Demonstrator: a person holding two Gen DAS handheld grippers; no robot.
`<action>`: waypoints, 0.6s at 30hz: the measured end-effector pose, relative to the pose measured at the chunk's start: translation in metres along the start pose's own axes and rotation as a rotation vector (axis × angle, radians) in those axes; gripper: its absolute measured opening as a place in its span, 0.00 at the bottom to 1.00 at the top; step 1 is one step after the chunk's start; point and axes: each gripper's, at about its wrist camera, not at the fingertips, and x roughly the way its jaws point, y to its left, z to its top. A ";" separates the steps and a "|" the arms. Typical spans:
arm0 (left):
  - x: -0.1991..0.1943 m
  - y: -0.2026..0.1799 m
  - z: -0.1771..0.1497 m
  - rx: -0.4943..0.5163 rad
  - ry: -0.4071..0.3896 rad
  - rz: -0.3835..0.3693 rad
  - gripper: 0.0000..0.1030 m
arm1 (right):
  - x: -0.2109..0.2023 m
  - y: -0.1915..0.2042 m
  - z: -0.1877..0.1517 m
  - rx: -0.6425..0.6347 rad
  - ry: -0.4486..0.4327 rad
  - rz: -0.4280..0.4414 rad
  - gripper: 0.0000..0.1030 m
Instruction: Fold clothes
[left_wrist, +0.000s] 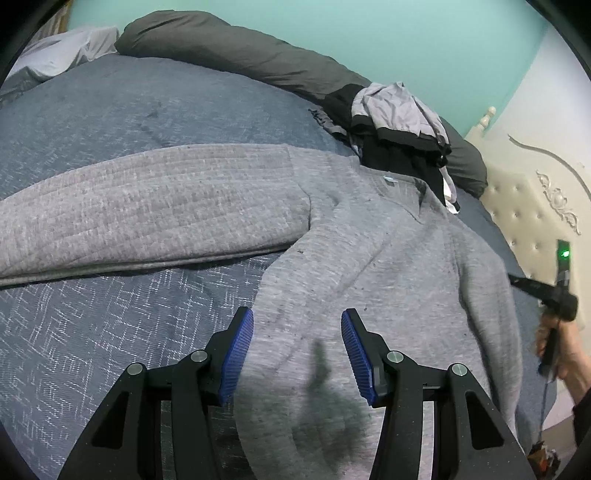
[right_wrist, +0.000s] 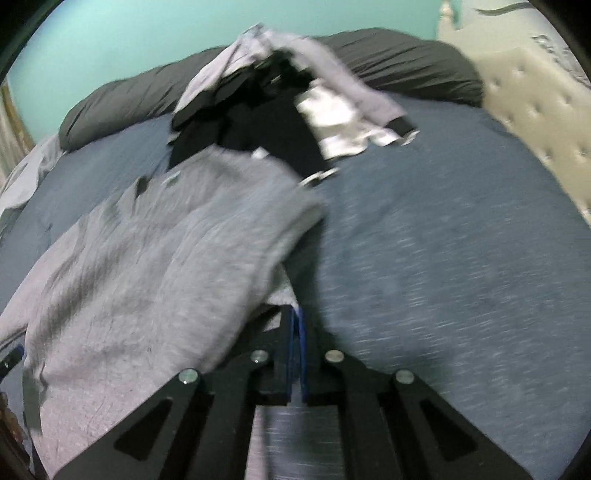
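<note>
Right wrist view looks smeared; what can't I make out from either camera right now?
- Right claw: shut at the grey sweater sleeve's edge; motion blur hides how much cloth is pinched.
- Clothes pile, right wrist view: blur merges the garments.
- Sweater hem, left wrist view: cut off by the bottom edge, behind the open left claw.
- Hand, left wrist view: clipped by the lens rim.

Grey sweater (left_wrist: 388, 258): matt knit cloth, lightly pilled, quilted ribs on sleeve. Bedspread (left_wrist: 110, 332): blue woven cloth, rough crosshatch. Fingers (left_wrist: 238, 354): ridged blue pads on matt black plastic, shiny metal pins. Headboard (left_wrist: 524, 218): tufted cream upholstery, slight sheen.
</note>
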 end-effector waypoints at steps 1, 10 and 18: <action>0.000 0.000 0.000 0.000 0.000 0.000 0.52 | -0.005 -0.007 0.005 -0.004 -0.008 -0.021 0.02; 0.004 -0.003 -0.003 0.019 0.014 0.012 0.52 | -0.048 -0.073 0.047 -0.047 -0.052 -0.218 0.02; 0.006 -0.005 -0.005 0.021 0.017 0.017 0.52 | -0.059 -0.086 0.067 -0.062 -0.059 -0.269 0.02</action>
